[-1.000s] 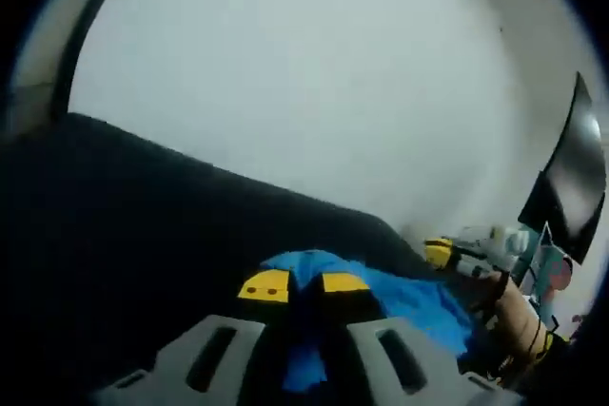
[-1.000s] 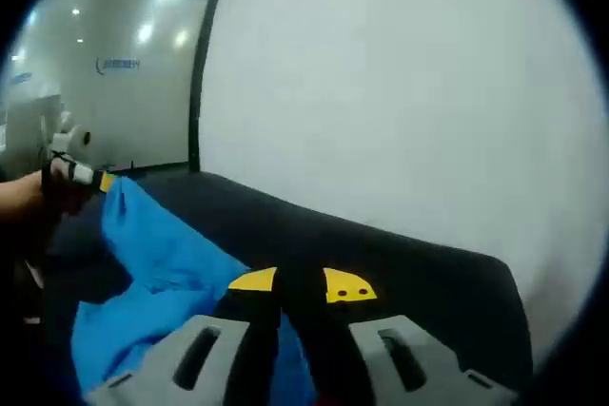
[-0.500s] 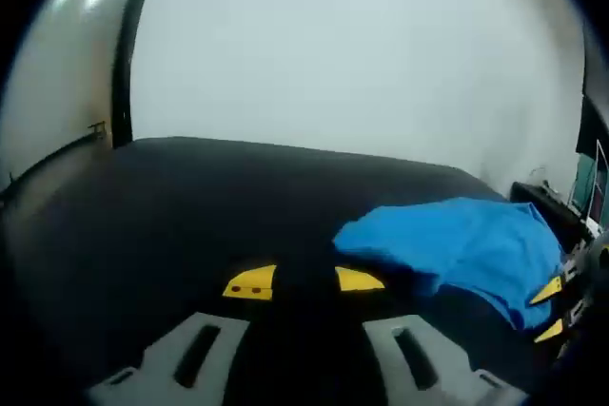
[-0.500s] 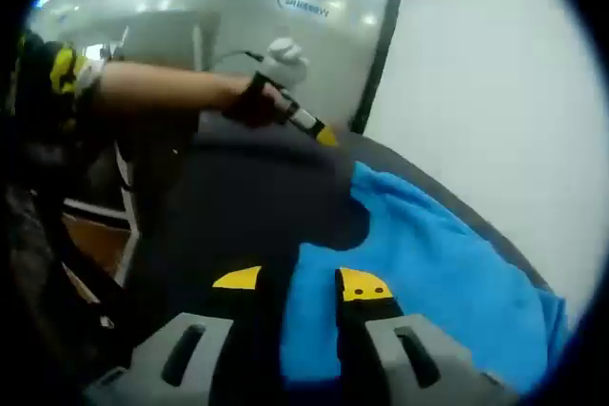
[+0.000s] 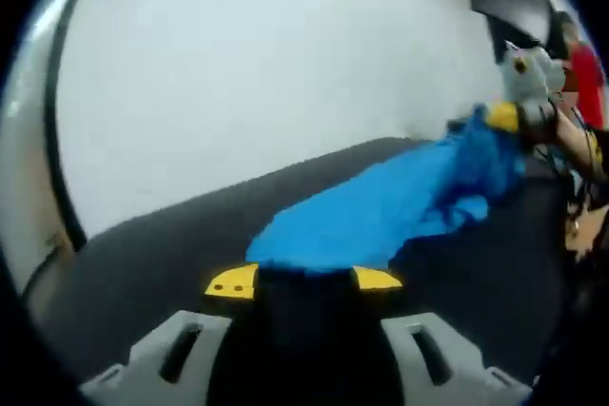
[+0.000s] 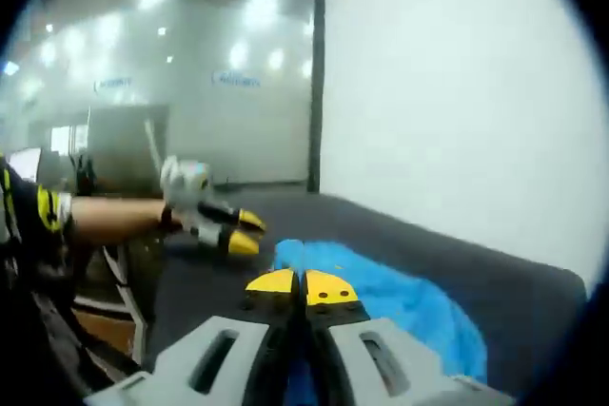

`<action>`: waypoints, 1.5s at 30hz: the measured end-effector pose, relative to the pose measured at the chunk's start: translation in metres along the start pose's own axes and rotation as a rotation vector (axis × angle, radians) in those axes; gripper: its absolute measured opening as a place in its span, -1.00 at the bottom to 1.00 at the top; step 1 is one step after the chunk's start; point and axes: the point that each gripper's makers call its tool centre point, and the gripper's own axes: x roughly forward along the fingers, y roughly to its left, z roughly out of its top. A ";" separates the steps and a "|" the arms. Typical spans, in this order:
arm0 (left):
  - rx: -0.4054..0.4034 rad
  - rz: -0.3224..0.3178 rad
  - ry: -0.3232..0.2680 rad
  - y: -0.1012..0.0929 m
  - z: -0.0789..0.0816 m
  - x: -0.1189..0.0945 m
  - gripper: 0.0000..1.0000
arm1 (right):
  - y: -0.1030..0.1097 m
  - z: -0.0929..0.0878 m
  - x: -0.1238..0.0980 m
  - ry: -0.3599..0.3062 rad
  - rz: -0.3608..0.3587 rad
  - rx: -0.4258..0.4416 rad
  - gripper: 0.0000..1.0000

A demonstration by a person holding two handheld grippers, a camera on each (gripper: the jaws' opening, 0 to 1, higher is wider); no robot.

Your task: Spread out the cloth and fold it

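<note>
**Cloth held up at one end over the dark table**

Over the dark table [image 5: 143, 254], left gripper view: the left gripper [image 5: 303, 280] has its yellow-tipped jaws set wide apart with nothing between them, poised just short of the near edge of the blue cloth [image 5: 381, 211]. The cloth runs away to the upper right, where the right gripper [image 5: 519, 106] lifts its far end, a forearm behind it.

Right gripper view: the right gripper [image 6: 303, 284] has its jaws pressed together on the blue cloth [image 6: 400, 297], which drapes below onto the table [image 6: 495, 282]. The left gripper [image 6: 224, 225] sits to the left, jaw gap unclear.
</note>
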 end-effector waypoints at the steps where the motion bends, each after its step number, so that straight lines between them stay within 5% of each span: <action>1: 0.019 -0.050 -0.035 -0.019 0.008 0.006 -0.22 | -0.002 0.010 -0.006 -0.017 -0.007 0.000 -1.00; 5: 0.054 -0.148 -0.148 -0.074 0.038 0.024 0.11 | -0.007 0.037 -0.021 -0.060 -0.027 0.008 -1.00; 7: 0.140 -0.127 -0.197 -0.092 0.054 0.033 0.36 | -0.004 0.049 -0.024 -0.073 -0.022 -0.008 -1.00; 9: 0.239 -0.023 -0.206 -0.090 0.064 0.042 0.56 | -0.001 0.061 -0.028 -0.091 -0.024 -0.034 -1.00; 11: 0.287 0.051 -0.202 -0.087 0.071 0.050 0.39 | 0.007 0.074 -0.030 -0.113 -0.006 -0.054 -1.00; 13: 0.299 0.109 -0.211 -0.076 0.079 0.052 0.02 | 0.012 0.085 -0.035 -0.136 -0.001 -0.084 -1.00; 15: 0.243 0.096 -0.246 -0.070 0.091 0.046 -0.40 | 0.009 0.093 -0.043 -0.144 -0.023 -0.141 -1.00; 18: 0.112 0.013 -0.308 -0.061 0.116 0.027 -0.62 | -0.005 0.107 -0.056 -0.154 -0.076 -0.160 -1.00; 20: 0.049 0.020 -0.303 -0.042 0.137 0.008 -0.86 | -0.014 0.119 -0.064 -0.179 -0.094 -0.138 -1.00; 23: -0.030 -0.067 -0.341 -0.034 0.175 -0.017 -0.86 | -0.020 0.134 -0.072 -0.209 -0.081 -0.103 -1.00; 27: 0.012 -0.058 -0.339 -0.025 0.211 -0.043 -0.87 | -0.024 0.144 -0.081 -0.244 -0.070 -0.070 -1.00; 29: -0.029 -0.127 -0.339 -0.034 0.228 -0.054 -0.87 | -0.027 0.148 -0.086 -0.254 -0.074 -0.067 -1.00; 32: -0.023 -0.169 -0.301 -0.041 0.245 -0.064 -0.87 | -0.028 0.156 -0.095 -0.272 -0.079 -0.064 -1.00; 35: 0.025 -0.134 -0.259 -0.040 0.265 -0.071 -0.87 | -0.033 0.169 -0.108 -0.282 -0.106 -0.094 -1.00; 40: 0.030 -0.075 -0.261 -0.044 0.319 -0.082 -0.88 | -0.054 0.206 -0.127 -0.253 -0.271 -0.344 -1.00; 45: 0.081 -0.003 -0.300 -0.049 0.379 -0.100 -0.88 | -0.045 0.249 -0.143 -0.223 -0.379 -0.536 -1.00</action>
